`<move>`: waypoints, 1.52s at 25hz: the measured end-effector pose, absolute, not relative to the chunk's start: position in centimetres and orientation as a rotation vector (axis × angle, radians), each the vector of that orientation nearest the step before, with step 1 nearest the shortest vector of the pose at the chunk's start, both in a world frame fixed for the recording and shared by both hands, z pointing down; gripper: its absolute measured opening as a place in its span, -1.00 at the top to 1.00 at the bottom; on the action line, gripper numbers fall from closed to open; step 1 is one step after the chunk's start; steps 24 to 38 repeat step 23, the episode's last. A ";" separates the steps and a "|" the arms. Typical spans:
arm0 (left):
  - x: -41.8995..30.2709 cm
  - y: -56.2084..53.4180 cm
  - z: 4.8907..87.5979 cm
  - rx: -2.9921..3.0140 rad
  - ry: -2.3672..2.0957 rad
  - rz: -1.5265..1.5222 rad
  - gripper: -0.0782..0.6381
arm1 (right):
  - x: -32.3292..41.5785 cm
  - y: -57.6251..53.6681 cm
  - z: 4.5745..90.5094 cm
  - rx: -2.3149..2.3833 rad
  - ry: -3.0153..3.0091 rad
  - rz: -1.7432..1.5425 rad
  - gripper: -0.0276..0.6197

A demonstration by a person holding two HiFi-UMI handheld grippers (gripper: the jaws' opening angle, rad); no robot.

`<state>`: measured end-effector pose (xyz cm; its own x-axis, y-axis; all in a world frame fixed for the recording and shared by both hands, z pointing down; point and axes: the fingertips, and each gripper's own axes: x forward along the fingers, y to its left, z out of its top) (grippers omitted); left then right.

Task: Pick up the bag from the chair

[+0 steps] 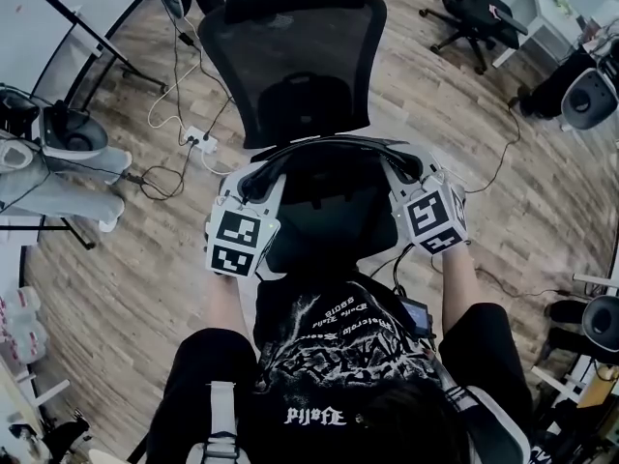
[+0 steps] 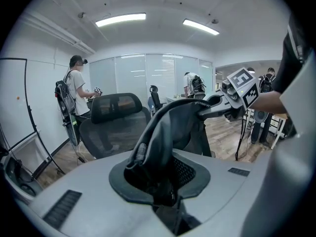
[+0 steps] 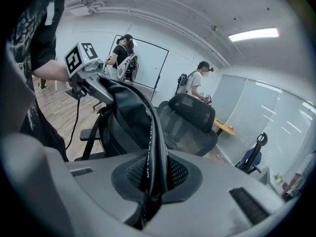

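Black fabric is pinched at both ends. The bag (image 1: 329, 196) is slung between the two grippers, right over the seat of the mesh office chair (image 1: 300, 75). The left gripper (image 1: 253, 184) has its jaws pressed together on a bunched fold of the bag's upper edge, and the right gripper (image 1: 406, 172) is clamped on a thin edge or strap on the other side. By my read the grab is made and this is the lift itself. From above I can't tell whether the bag's underside has cleared the seat. Next up, both hands need to rise together and level so neither grip takes all the weight, then draw the bag back toward the body, away from the backrest. Both forearms reach forward at about the same height, grippers angled inward at each other across the bag.
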<state>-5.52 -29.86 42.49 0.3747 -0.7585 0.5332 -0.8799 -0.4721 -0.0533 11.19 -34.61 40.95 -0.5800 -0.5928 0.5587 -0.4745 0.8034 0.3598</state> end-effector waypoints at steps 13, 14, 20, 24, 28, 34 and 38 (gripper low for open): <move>-5.5 -28.5 44.3 2.373 -1.428 0.726 0.58 | 11.1 -33.3 43.5 0.745 -2.277 -0.209 0.86; -5.6 -28.4 44.4 2.372 -1.428 0.725 0.58 | 11.0 -33.3 43.6 0.741 -2.275 -0.213 0.86; -5.6 -28.6 44.8 2.361 -1.421 0.724 0.58 | 11.0 -33.5 44.1 0.727 -2.271 -0.209 0.86; -5.3 -29.0 45.1 2.359 -1.411 0.726 0.58 | 11.2 -34.0 44.2 0.717 -2.265 -0.218 0.86; -5.3 -29.0 45.1 2.359 -1.411 0.726 0.58 | 11.2 -34.0 44.2 0.717 -2.265 -0.218 0.86; -5.3 -29.0 45.1 2.359 -1.411 0.726 0.58 | 11.2 -34.0 44.2 0.717 -2.265 -0.218 0.86; -5.3 -29.0 45.1 2.359 -1.411 0.726 0.58 | 11.2 -34.0 44.2 0.717 -2.265 -0.218 0.86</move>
